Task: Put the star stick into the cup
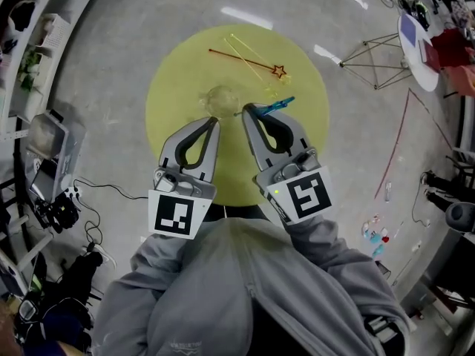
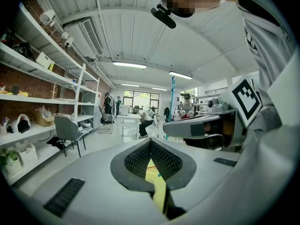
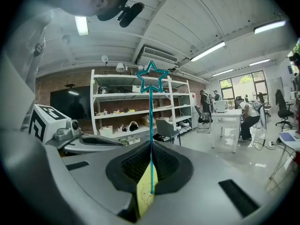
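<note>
Yellow and round, the bench (image 1: 308,136) fills the middle of the head view, with both grippers reaching over its near edge from 6 o'clock. The right gripper (image 1: 248,111) is clamped on a teal star stick (image 1: 276,105). In the head view the stick pokes out from the jaw tips towards 2 o'clock, over the bench top. In the right gripper view the same teal star stick (image 3: 151,121) stands straight up out of the closed jaws of the right gripper (image 3: 151,146), its open star outline at the top, towards 12 o'clock. The left gripper (image 1: 215,120) sits just beside the right one, at its 9 o'clock, and its jaws are pressed together with nothing between them. The left gripper view shows the ribbed pads of the left gripper (image 2: 151,144) meeting at their tips, with only a sliver of yellow bench below. A clear cup (image 1: 220,96), faint against the yellow, stands near the centre of the bench, just beyond the left gripper's tips at about 12 o'clock. The teal stick is not in it. Farther back, towards 12 to 1 o'clock on the bench, lies a red star stick (image 1: 249,61) with its star end pointing to 3 o'clock, crossed by a thin yellow stick (image 1: 247,50). Each gripper carries its marker cube nearest the person's grey sleeves (image 1: 326,243).
</note>
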A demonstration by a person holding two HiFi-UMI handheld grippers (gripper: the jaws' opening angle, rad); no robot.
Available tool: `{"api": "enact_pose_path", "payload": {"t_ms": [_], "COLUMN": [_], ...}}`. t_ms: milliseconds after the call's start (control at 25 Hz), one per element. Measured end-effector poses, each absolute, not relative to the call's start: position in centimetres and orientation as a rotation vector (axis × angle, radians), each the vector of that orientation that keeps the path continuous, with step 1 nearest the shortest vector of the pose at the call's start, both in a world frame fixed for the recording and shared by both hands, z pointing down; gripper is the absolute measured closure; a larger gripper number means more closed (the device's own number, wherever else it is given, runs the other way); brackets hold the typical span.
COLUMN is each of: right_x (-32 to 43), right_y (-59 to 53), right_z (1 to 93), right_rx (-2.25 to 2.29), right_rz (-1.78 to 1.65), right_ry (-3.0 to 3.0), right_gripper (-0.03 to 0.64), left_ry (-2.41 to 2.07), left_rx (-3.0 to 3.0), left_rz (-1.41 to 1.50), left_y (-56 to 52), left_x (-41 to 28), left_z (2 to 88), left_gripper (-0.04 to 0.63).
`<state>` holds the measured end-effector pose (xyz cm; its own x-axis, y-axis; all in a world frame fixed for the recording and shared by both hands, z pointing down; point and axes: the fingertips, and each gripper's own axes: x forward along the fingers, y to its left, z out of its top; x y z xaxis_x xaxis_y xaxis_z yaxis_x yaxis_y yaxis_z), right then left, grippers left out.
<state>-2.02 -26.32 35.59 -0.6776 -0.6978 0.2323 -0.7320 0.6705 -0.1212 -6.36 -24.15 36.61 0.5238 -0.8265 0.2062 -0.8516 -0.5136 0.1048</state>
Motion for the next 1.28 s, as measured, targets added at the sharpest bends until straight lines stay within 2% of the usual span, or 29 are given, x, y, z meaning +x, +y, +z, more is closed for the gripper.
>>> {"api": "enact_pose_path", "payload": {"t_ms": [760, 1280], "right_x": [-3.9, -5.5], "right_y": [-31.3, -32.0], "right_z": [45.4, 51.1], "right_rx": [1.175, 1.107], "right_rz": [0.347, 0.377], "right_ry": [-2.692, -2.638], "right_gripper": [0.58, 0.58], "left_ry": [-1.393, -1.37], "left_rx": [2.512, 2.489], "left_rz": [0.309, 0.328], "left_y": [-28.8, -29.3], "left_x": [-7.7, -8.2], "left_z": [48.5, 52.0], "left_gripper": [0.578, 0.578]}}
